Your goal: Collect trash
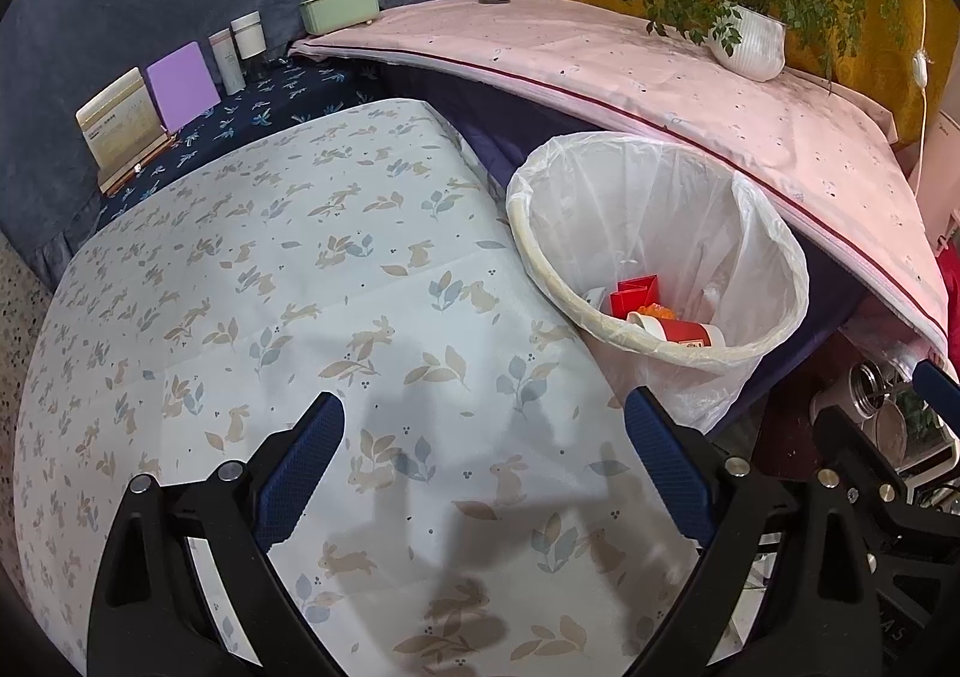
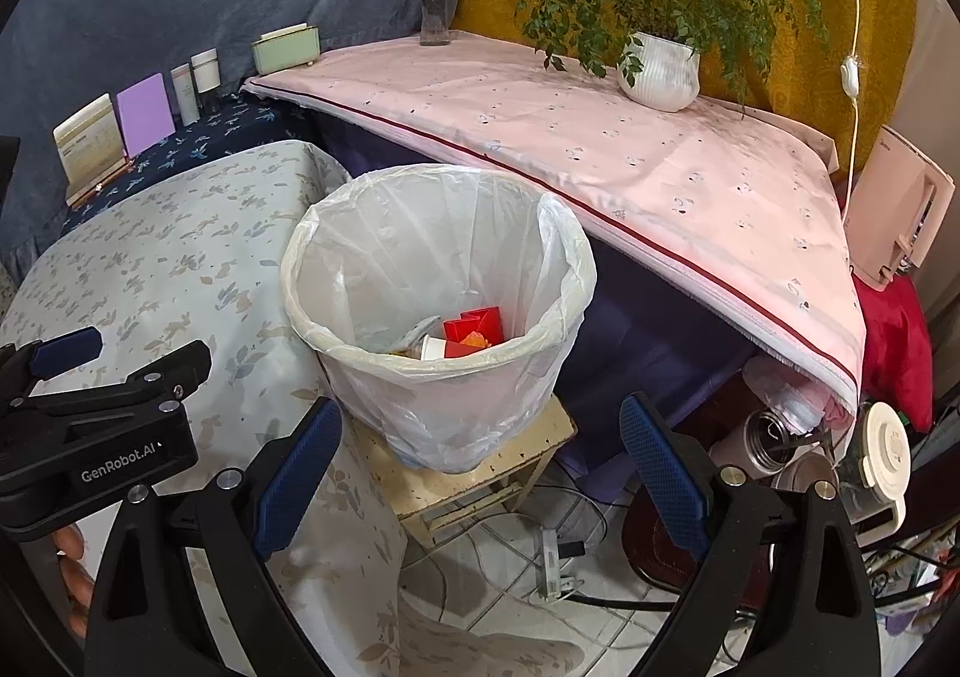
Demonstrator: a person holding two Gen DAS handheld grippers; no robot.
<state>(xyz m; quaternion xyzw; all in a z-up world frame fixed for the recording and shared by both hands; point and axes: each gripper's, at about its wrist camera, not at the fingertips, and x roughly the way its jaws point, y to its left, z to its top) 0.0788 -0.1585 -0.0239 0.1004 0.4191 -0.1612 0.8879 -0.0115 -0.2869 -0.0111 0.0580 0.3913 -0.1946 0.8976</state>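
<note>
A white bin lined with a clear plastic bag (image 1: pixel 774 269) (image 2: pixel 420 401) stands on a small stool beside the table. Inside it lie a red paper cup (image 1: pixel 684 332), a red carton (image 2: pixel 477 326) and other scraps. My left gripper (image 1: pixel 483 437) is open and empty over the rabbit-print tablecloth (image 1: pixel 270 317), left of the bin. My right gripper (image 2: pixel 480 437) is open and empty just in front of the bin. The left gripper also shows in the right wrist view (image 2: pixel 96 377).
A pink-covered shelf (image 2: pixel 600 137) carries a potted plant (image 2: pixel 660 71), a flower vase (image 2: pixel 435 11) and a green box (image 2: pixel 285 47). Cards and jars (image 1: pixel 180 77) line the back. Cables, a power strip (image 2: pixel 552 557) and a kettle (image 2: pixel 870 467) clutter the floor.
</note>
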